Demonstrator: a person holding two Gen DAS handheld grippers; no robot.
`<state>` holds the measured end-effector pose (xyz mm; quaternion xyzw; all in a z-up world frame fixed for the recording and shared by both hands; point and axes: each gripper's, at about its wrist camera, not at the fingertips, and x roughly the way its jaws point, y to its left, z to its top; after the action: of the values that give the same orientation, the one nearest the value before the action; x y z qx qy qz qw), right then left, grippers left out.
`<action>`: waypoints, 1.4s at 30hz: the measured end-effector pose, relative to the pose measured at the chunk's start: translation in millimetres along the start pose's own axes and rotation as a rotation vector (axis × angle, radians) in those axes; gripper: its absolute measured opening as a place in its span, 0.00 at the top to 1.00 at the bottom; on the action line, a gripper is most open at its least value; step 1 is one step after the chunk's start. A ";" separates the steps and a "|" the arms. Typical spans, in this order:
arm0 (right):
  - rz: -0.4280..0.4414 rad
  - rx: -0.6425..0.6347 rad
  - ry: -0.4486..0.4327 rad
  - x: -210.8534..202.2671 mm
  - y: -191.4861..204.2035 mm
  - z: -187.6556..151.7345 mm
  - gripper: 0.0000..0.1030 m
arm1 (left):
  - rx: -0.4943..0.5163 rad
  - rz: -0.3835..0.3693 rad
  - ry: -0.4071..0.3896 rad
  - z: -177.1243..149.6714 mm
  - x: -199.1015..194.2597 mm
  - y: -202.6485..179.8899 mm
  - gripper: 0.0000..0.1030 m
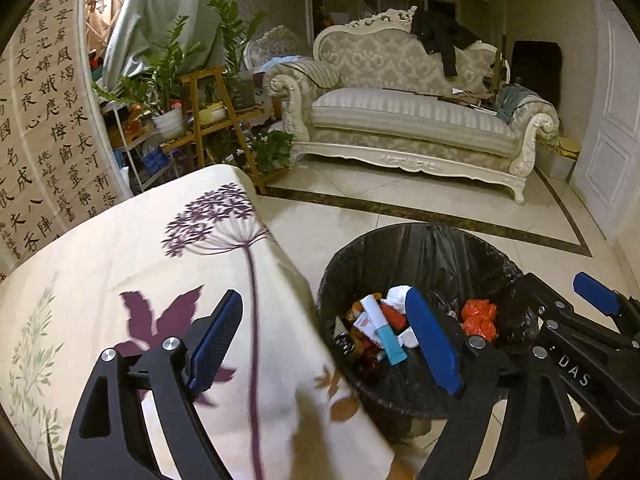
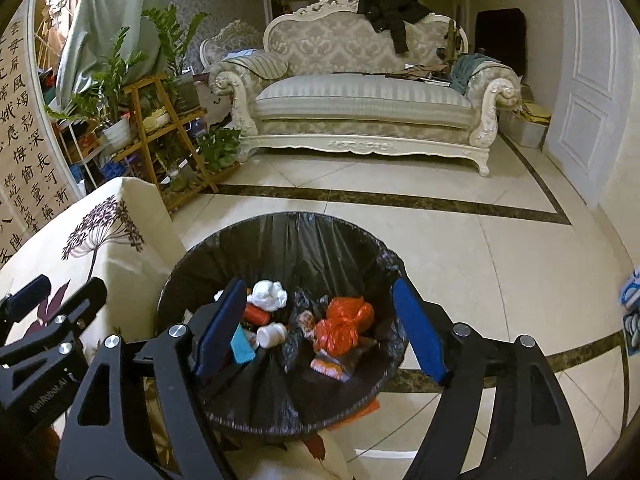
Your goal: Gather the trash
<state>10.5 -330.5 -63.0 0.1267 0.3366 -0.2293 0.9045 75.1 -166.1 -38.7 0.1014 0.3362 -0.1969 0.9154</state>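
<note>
A round bin with a black liner (image 1: pixel 424 248) (image 2: pixel 280 240) stands on the tiled floor beside a table under a floral cloth (image 1: pixel 120 280) (image 2: pixel 108 240). Inside lie an orange bag (image 1: pixel 479 317) (image 2: pixel 344 322), crumpled white paper (image 2: pixel 271 294), a white and blue tube (image 1: pixel 384 330) and other litter. My left gripper (image 1: pixel 324 344) is open, one finger over the cloth, the other over the bin, nothing between them. My right gripper (image 2: pixel 320 328) hangs open above the bin, empty. Each gripper shows at the edge of the other's view.
A cream carved sofa (image 1: pixel 412 120) (image 2: pixel 360 108) stands at the back with dark clothes on it. A wooden plant stand (image 1: pixel 216 116) (image 2: pixel 160 120) with potted plants is at the left. A white door (image 2: pixel 592 80) is on the right wall.
</note>
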 end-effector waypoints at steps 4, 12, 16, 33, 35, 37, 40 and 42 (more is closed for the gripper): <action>0.010 -0.012 -0.012 -18.5 5.3 -8.1 0.27 | -0.011 0.017 -0.016 -10.3 -20.7 9.5 0.19; 0.035 -0.036 -0.053 -63.3 17.1 -22.0 0.21 | -0.048 0.049 -0.062 -28.4 -64.0 26.1 0.18; 0.052 -0.052 -0.066 -81.0 23.0 -27.2 0.21 | -0.052 0.073 -0.071 -37.7 -80.7 35.6 0.18; 0.095 -0.096 -0.131 -128.5 45.6 -37.6 0.21 | -0.105 0.076 -0.126 -51.9 -122.9 56.8 0.17; 0.095 -0.095 -0.139 -131.8 45.6 -37.7 0.20 | -0.104 0.076 -0.124 -52.3 -122.8 57.0 0.17; 0.094 -0.094 -0.143 -133.9 45.1 -38.4 0.20 | -0.107 0.074 -0.125 -53.8 -124.9 57.2 0.17; 0.093 -0.092 -0.144 -134.8 44.1 -39.3 0.20 | -0.105 0.075 -0.130 -53.8 -126.2 56.9 0.17; 0.092 -0.093 -0.143 -134.8 43.8 -39.4 0.20 | -0.105 0.075 -0.131 -53.0 -127.1 57.4 0.17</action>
<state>-79.3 -233.1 1.0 0.0834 0.2753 -0.1803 0.9406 -19.3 -60.4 7.8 0.0526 0.2816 -0.1507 0.9462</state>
